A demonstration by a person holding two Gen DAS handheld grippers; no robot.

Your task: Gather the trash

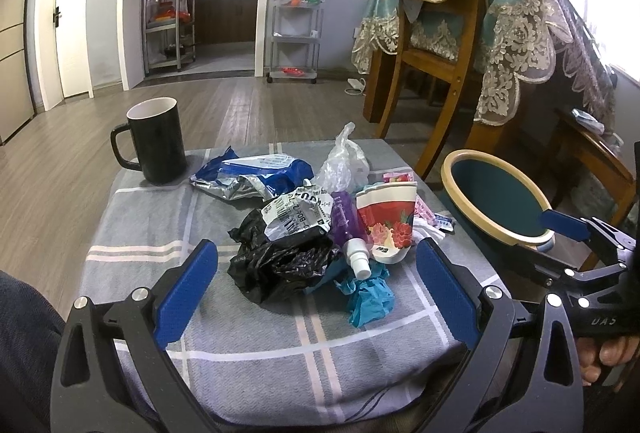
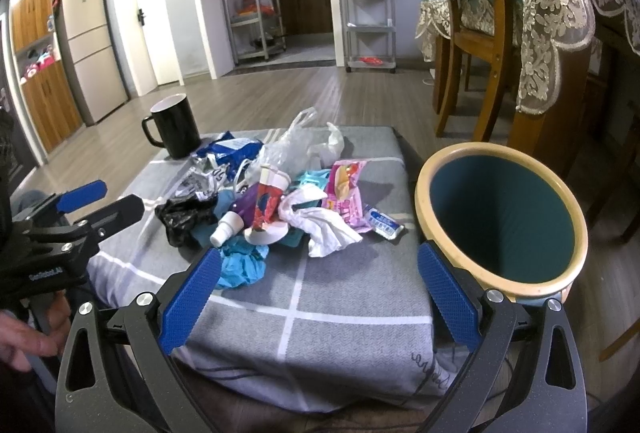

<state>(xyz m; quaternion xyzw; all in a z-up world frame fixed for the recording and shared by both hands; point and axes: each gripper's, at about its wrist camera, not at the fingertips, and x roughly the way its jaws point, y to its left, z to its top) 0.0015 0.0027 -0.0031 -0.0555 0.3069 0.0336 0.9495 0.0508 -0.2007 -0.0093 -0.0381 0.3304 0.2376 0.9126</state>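
Your widest open room is the wood floor [image 2: 280,93] beyond the far edge of the grey checked cushion [image 1: 248,333], running clear to the doorway; on your right the dining chair [image 1: 440,45] and lace tablecloth [image 1: 516,45] close that side in. The cushion's near edge sits just under both tools, with bare fabric between the pads and the litter. The teal bin [image 2: 500,217] stands just off the cushion's right edge, mouth tilted toward you. The black mug [image 1: 154,141] stands upright at the far left corner, apart from the pile. The trash is heaped mid-cushion: blue snack wrapper [image 1: 256,173], black plastic bag [image 1: 276,265], floral paper cup [image 1: 388,221] on its side, pink wrapper [image 2: 344,189], white tissue [image 2: 320,225], crumpled blue glove [image 2: 240,265], purple spray bottle [image 1: 348,229]. Your left gripper [image 1: 316,297] hovers low before the pile, fingers spread wide, holding nothing. Your right gripper [image 2: 320,297] is level, likewise wide apart and empty, its right pad near the bin's rim.
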